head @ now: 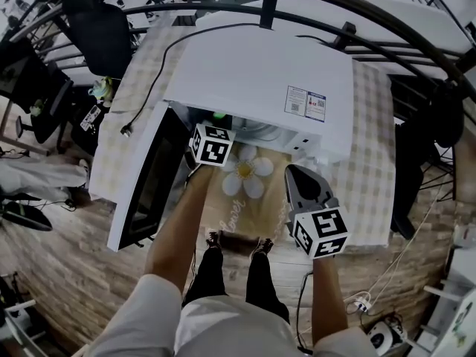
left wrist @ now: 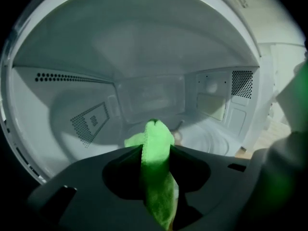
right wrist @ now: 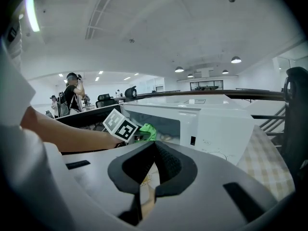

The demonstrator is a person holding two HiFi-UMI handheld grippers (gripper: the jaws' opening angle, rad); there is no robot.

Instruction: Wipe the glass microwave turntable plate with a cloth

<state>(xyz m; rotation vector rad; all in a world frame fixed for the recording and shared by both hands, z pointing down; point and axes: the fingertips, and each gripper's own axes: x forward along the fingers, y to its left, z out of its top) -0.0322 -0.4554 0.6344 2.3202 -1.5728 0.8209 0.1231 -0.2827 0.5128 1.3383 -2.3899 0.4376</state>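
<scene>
At the microwave (head: pixel 260 73) mouth left tongs (left wrist: pixel 156 147) pinch green cloth (left wrist: pixel 155 134); right tongs (right wrist: pixel 153 146) closed, empty

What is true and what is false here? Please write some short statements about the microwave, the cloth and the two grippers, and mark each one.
1. The left gripper is shut on a green cloth. True.
2. The microwave door is closed. False: it stands open, swung out to the left.
3. The left gripper points into the cavity of the microwave. True.
4. The right gripper is inside the microwave. False: it is outside, in front of the opening.
5. The right gripper holds a second cloth. False: its jaws are together with nothing between them.
</scene>
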